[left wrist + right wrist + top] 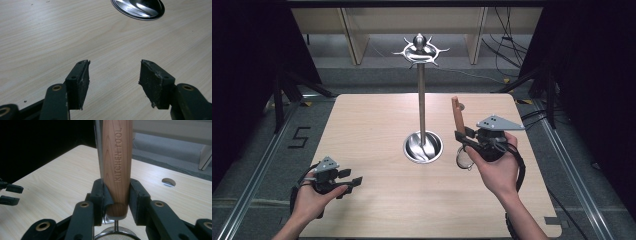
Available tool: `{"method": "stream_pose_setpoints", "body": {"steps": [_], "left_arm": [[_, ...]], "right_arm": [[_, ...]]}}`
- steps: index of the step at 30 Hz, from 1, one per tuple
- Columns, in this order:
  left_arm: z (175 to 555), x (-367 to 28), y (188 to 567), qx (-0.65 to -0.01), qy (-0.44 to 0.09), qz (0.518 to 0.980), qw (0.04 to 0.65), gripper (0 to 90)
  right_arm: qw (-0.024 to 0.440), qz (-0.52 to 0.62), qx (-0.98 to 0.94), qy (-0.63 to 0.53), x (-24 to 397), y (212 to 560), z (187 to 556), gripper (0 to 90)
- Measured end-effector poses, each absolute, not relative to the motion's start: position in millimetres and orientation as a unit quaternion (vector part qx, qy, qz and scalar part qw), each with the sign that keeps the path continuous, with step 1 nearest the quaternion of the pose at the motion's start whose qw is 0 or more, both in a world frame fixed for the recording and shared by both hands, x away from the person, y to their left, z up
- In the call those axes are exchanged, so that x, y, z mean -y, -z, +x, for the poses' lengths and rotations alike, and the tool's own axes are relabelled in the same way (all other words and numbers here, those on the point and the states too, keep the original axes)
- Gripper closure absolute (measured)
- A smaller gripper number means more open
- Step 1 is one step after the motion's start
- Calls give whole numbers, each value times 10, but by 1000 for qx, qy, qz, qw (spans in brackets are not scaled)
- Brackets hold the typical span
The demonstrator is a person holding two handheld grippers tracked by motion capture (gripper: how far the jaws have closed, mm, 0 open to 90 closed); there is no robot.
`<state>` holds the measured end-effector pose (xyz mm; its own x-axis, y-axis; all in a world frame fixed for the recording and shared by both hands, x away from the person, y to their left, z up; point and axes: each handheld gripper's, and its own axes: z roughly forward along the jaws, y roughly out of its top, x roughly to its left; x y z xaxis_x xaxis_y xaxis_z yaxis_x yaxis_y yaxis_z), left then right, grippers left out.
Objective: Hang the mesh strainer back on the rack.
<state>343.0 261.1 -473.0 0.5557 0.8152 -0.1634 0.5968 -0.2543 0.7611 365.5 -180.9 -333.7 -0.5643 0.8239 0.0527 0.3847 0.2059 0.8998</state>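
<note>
- High view: right gripper (464, 136) clamped on wooden handle (457, 114) of a strainer (463, 158), held upright, mesh end down, above the table (372, 200) toward its right edge.
- Left gripper (354, 181) wide, holding nothing, near the front-left corner.
- Hook stand (422, 100) mid-table, base dish (423, 147) just left of the strainer.
- Likely risk: round handle twisting or sliding between the pads (136, 195).
- Also: mesh ring knocking the dish and tipping the stand.
</note>
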Motion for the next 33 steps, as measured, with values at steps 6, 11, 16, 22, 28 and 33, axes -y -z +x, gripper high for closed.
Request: {"method": "stream_pose_setpoints", "body": {"steps": [6,11,16,22,28,33], "left_arm": [[3424,-2607,4726,-455,-136,779,410,399],[3426,-2607,4726,-454,-137,779,411,399],[3426,-2609,4725,-454,-139,778,412,399],[3425,-2608,4723,-455,-138,778,411,400],[3425,-2609,4721,-455,-139,778,410,400],[3427,-2610,4724,-454,-139,777,412,399]], "right_arm": [[229,411,-741,-479,1798,3305,3651,689],[235,409,-735,-488,1790,3263,3655,689],[250,399,-736,-486,1796,3228,3676,689],[243,407,-729,-494,1762,3202,3671,689],[239,407,-729,-496,1753,3169,3669,689],[252,400,-727,-498,1754,3141,3682,689]]}}
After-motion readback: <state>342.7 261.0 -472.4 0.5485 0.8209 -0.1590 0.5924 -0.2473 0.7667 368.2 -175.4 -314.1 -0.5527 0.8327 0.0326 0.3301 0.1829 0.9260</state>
